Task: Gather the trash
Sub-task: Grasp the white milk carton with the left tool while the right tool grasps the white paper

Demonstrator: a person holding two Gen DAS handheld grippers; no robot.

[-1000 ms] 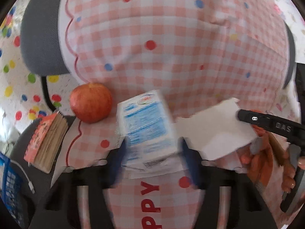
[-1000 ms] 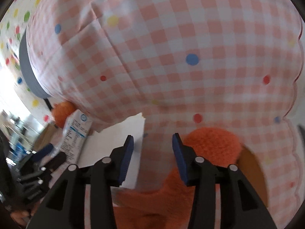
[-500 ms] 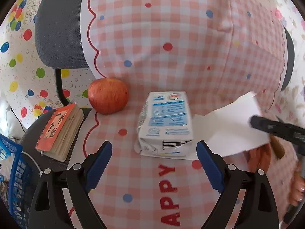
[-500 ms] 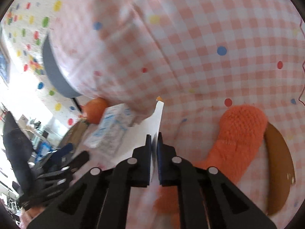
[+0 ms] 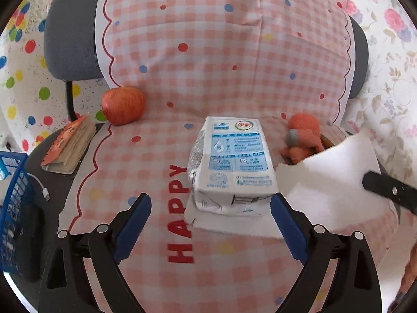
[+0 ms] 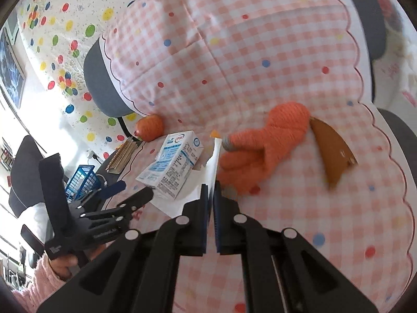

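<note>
Lying flat on the checked cloth (image 5: pixel 234 60) of the chair seat, straight ahead of the left tongs (image 5: pixel 210 203): the milk carton (image 5: pixel 234 161), long axis running away along the line of the tongs, near end just past the blue tips, narrow width facing the gap. Left tongs released, jaws just opened further and standing wide on either side of that near end, pressing on nothing. Clearly the nearer hand for the carton, needing by the look of it only a short push forward before closing across the short sides. Off to the right, right tongs (image 6: pixel 211 190) clenched on the raised edge of the white paper sheet (image 5: pixel 331 180), the sheet's other end apparently tucked under the carton, so likely to tug the carton if pulled before it is lifted. Beyond the sheet, an orange knitted toy (image 5: pixel 302 138); far left, an apple (image 5: pixel 122 105) and a booklet (image 5: pixel 70 146), well apart from both tongs.
</note>
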